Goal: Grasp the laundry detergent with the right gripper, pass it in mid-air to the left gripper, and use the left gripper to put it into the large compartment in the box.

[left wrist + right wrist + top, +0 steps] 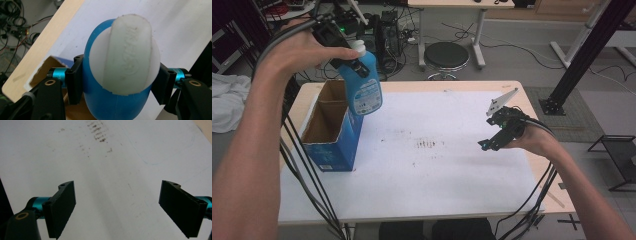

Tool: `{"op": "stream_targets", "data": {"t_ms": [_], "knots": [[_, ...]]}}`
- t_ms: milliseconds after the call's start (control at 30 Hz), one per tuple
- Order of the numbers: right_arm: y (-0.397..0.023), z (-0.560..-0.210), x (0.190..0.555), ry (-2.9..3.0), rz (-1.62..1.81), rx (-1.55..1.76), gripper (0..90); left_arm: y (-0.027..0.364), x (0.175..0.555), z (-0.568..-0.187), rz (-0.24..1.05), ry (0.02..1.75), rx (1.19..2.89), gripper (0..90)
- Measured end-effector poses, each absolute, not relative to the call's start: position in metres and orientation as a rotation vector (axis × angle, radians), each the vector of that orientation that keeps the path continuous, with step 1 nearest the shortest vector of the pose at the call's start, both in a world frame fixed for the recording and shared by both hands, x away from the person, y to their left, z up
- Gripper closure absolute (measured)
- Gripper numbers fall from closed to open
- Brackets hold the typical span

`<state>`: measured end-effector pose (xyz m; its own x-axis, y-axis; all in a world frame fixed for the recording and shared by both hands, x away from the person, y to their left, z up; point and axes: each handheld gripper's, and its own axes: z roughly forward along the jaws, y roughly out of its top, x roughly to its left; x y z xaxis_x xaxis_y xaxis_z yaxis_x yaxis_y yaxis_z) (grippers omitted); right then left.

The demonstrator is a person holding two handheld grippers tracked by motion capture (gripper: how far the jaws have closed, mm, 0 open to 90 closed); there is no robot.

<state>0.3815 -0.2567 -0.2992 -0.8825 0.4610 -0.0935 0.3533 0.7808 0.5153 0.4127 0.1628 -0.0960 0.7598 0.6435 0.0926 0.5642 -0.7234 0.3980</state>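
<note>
Fingers (75, 80) of the left gripper (343, 47) clamped on the blue bottle's (362, 85) neck, bottle hanging base-down just above the open cardboard box (329, 132) at the bench's (422, 195) ten o'clock; right gripper (499, 132) wide open, empty, three o'clock.

The blue bottle (362, 85) carries a label and embossed cap lettering, neither legible.

Tongs (117, 85) clamp the blue bottle (120, 105) (white cap (128, 53)) above a box (47, 66).
</note>
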Motion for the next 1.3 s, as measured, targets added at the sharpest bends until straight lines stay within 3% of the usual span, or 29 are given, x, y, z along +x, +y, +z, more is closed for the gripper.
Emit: {"op": "stream_targets", "data": {"t_ms": [300,500,900,1300], "knots": [[-0.271,-0.303,0.383,2.737,0.693,0.712,13.3,0.202,0.414,-0.095,0.324,1.21,2.542,37.6],[-0.278,-0.303,0.385,2.726,0.682,0.699,13.3,0.22,0.414,-0.098,0.334,1.306,2.538,37.6],[-0.283,-0.302,0.382,2.75,0.637,0.736,13.3,0.238,0.413,-0.113,0.36,1.442,2.463,37.6],[-0.287,-0.3,0.38,2.75,0.59,0.728,13.3,0.25,0.413,-0.147,0.294,1.475,2.477,37.6]]}}
